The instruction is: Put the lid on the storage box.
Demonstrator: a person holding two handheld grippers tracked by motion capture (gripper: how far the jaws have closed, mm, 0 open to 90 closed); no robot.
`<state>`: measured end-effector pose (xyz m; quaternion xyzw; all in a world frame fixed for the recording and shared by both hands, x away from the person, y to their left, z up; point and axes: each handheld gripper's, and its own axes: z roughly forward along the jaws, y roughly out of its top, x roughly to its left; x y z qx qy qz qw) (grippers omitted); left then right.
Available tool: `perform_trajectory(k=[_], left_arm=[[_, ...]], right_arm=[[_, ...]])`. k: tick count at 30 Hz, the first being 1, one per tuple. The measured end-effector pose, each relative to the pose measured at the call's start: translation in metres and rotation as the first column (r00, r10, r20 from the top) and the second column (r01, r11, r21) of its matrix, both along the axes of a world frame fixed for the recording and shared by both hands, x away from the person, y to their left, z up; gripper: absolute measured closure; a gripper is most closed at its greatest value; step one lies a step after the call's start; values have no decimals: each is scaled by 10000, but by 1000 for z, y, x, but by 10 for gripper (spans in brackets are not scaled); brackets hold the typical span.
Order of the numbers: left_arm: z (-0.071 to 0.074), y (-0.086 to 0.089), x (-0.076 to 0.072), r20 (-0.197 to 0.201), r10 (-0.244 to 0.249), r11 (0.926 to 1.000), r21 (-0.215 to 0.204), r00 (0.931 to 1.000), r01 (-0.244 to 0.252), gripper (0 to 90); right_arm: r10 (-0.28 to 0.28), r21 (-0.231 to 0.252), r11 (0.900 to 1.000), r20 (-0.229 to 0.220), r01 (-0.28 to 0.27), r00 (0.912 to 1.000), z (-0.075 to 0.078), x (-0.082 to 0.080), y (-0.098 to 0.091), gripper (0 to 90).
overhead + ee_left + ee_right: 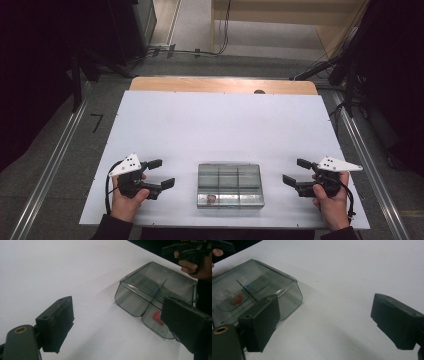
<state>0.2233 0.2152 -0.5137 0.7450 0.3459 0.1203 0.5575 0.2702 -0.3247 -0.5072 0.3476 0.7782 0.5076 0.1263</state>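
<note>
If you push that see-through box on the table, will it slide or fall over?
The clear box would probably slide, not tip: it sits low, wide and flat on the smooth white table. It looks like thin stiff plastic, nearly empty, so likely light. The small red piece inside might rattle about.

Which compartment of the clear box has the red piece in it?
The near-left corner compartment of the clear box, on the left gripper side, holds the red piece. The other compartments show nothing red.

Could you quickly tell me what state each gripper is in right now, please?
Left gripper: open, holding nothing, beside the clear box.
Right gripper: open, holding nothing, on the box's other side.
</note>
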Motion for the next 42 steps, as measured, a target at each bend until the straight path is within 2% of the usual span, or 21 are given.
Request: perform_trajectory(k=[3, 14, 23, 32, 42], left_arm=[[-1, 4, 0, -13, 4, 10000, 46, 10000, -4, 86], [-5, 23, 1, -71, 454, 9990, -5, 9989, -454, 85], [-8, 36, 2, -220, 575, 9983, 1, 9981, -575, 26], [-11, 41, 3, -328, 586, 9982, -127, 9977, -591, 1], [-13, 41, 4, -355, 540, 9983, -203, 9979, -548, 1]], right_arm=[[-67, 13, 10000, 15, 67, 10000, -1, 2, -3, 73], [-276, 99, 9996, 28, 275, 9996, -5, 6, -16, 74], [-465, 53, 9989, -158, 466, 9988, -11, 10, -24, 48], [-604, -257, 9979, -218, 598, 9979, -15, 12, -23, 3], [-668, -282, 9974, -266, 661, 9974, -16, 13, -22, 3]])
